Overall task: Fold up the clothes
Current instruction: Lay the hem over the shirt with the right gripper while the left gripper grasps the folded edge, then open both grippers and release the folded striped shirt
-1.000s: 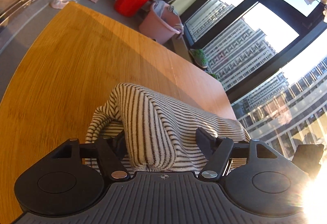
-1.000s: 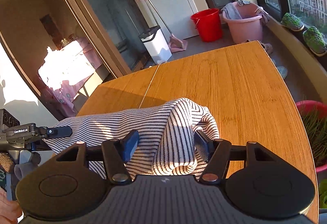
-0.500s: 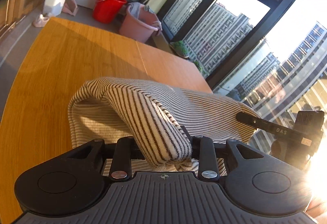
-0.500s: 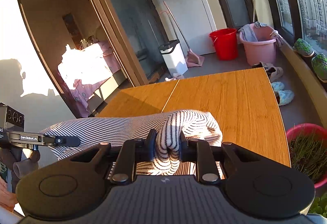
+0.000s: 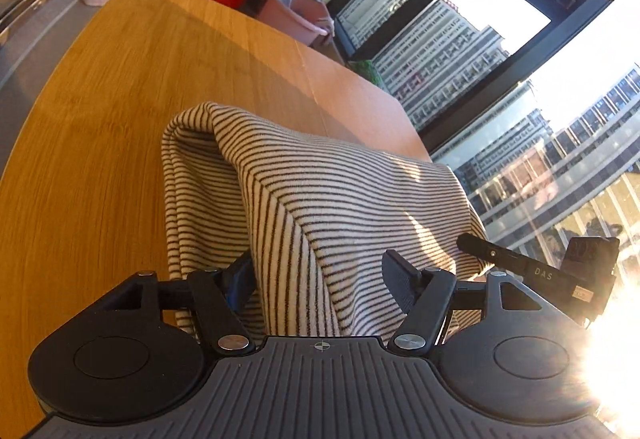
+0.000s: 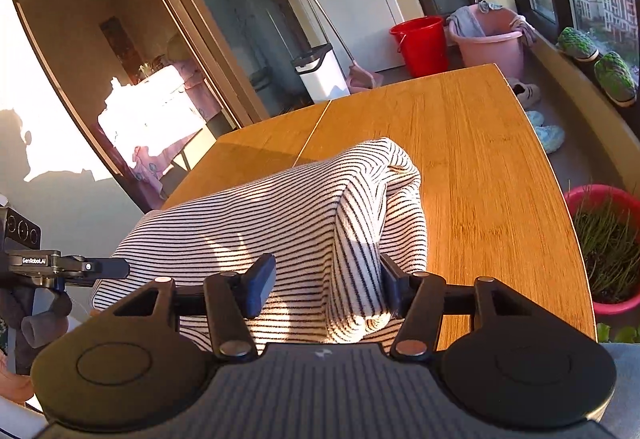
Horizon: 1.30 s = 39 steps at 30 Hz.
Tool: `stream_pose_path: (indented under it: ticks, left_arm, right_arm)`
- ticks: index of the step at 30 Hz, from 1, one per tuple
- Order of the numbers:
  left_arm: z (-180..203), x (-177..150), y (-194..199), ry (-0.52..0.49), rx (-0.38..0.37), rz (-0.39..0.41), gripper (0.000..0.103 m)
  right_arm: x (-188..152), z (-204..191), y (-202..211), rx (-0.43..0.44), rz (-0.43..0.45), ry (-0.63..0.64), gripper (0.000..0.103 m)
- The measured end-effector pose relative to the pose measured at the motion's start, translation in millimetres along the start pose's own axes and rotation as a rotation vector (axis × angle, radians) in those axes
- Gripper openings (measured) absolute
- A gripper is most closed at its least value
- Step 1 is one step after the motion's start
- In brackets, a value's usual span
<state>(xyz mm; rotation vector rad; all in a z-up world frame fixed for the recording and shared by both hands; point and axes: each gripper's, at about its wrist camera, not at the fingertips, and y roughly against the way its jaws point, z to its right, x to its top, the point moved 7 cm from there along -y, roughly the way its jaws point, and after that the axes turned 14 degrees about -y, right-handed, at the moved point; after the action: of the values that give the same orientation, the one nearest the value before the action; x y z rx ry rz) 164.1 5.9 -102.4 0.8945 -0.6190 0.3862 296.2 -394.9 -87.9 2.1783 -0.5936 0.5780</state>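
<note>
A striped garment [image 5: 320, 207] lies bunched at the near edge of a wooden table [image 5: 120, 99]. The left gripper [image 5: 318, 275] and right gripper [image 6: 326, 279] both stand spread apart around raised folds, unclamped. Best to close squarely on matching edges, keeping layers aligned.

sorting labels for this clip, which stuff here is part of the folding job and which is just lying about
Part of the job:
striped garment, bunched on the wooden table
left gripper, jaws open around the cloth
right gripper, jaws open around the cloth

Just lying about:
red bucket
pink tub
white bin
potted grass
slippers
</note>
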Motion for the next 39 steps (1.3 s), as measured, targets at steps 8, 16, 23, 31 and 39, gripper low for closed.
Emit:
stream_pose_path:
  ticks: [8, 16, 23, 31, 39]
  left_arm:
    - [10, 8, 15, -0.064, 0.002, 0.05, 0.031]
    - [18, -15, 26, -0.086, 0.02, -0.002, 0.032]
    - [1, -13, 17, -0.064, 0.083, -0.005, 0.039]
    - [0, 4, 49, -0.139, 0.186, 0.056, 0.08]
    - [59, 29, 39, -0.261, 0.02, 0.168, 0.103]
  right_arm:
    - [1, -19, 5, 0.044, 0.017, 0.031, 0.02]
    - [-16, -15, 28, 0.041, 0.004, 0.029, 0.021]
    - [-19, -8, 7, -0.021, 0.022, 0.065, 0.025]
    - [-3, -4, 30, -0.135, 0.131, 0.144, 0.071]
    - [14, -49, 34, 0.031, 0.177, 0.185, 0.098]
